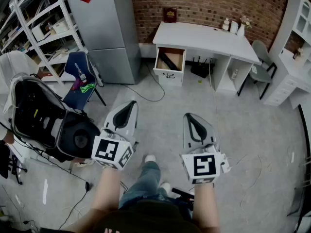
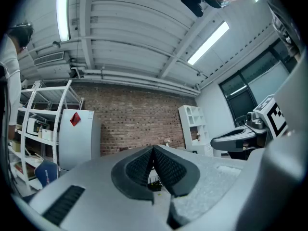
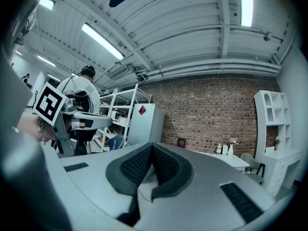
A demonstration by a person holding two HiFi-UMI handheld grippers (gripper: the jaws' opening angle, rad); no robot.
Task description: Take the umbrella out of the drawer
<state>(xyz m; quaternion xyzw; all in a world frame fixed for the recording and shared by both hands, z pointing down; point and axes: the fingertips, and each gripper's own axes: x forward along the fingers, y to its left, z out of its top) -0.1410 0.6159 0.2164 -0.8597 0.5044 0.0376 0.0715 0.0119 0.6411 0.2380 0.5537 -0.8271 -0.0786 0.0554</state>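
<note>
Both closed, empty: left tongs (image 1: 129,106), right tongs (image 1: 192,118); umbrella (image 1: 170,61) in open drawer (image 1: 169,75) far off, nr fridge (image 1: 104,23)

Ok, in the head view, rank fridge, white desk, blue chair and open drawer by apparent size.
1. fridge and white desk: too close to rank
2. blue chair, nearer the camera
3. open drawer

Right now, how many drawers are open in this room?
1: the drawer under the white desk's left end, with a dark object lying inside. Others may be out of view.
</note>
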